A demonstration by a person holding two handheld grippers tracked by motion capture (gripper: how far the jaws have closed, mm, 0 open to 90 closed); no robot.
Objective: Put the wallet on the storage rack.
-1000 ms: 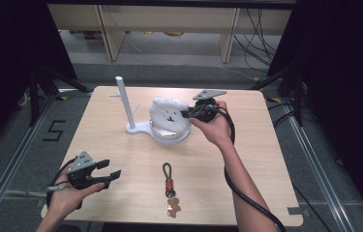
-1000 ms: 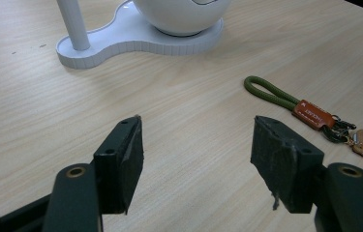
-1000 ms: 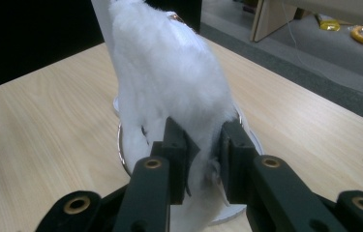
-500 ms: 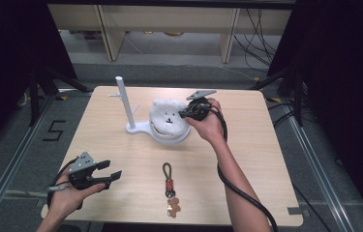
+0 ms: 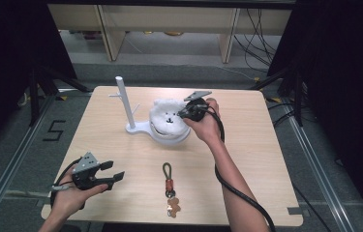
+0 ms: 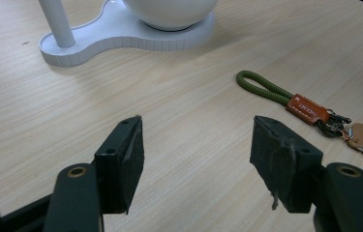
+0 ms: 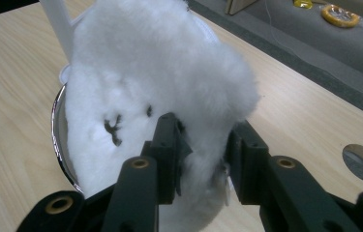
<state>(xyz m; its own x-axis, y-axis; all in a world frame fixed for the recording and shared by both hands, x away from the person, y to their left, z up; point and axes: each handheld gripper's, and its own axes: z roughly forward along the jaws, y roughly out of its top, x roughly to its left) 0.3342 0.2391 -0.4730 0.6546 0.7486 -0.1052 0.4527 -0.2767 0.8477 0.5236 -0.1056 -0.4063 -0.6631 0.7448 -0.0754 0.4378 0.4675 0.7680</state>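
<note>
On the pale wooden table (image 5: pixel 261 159), toward its far middle, sat the white stand (image 5: pixel 133 126) with its bowl, and over the bowl the fluffy white bear-faced plush (image 5: pixel 168 116), pinched at its edge between the jaws of the right gripper (image 7: pixel 202 145). Judged as the grasp-and-lift step; next called for: a lift clear of the bowl's rim. Nearer, beside the keychain (image 5: pixel 169 181), hovered the left gripper (image 6: pixel 196 145), jaws wide apart, holding nothing.

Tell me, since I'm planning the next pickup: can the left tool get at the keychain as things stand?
Probably yes. The left tool is open and holds nothing, the keychain lies flat just ahead of it with bare table between them, and the right tool is busy gripping the fluffy white toy.
</note>
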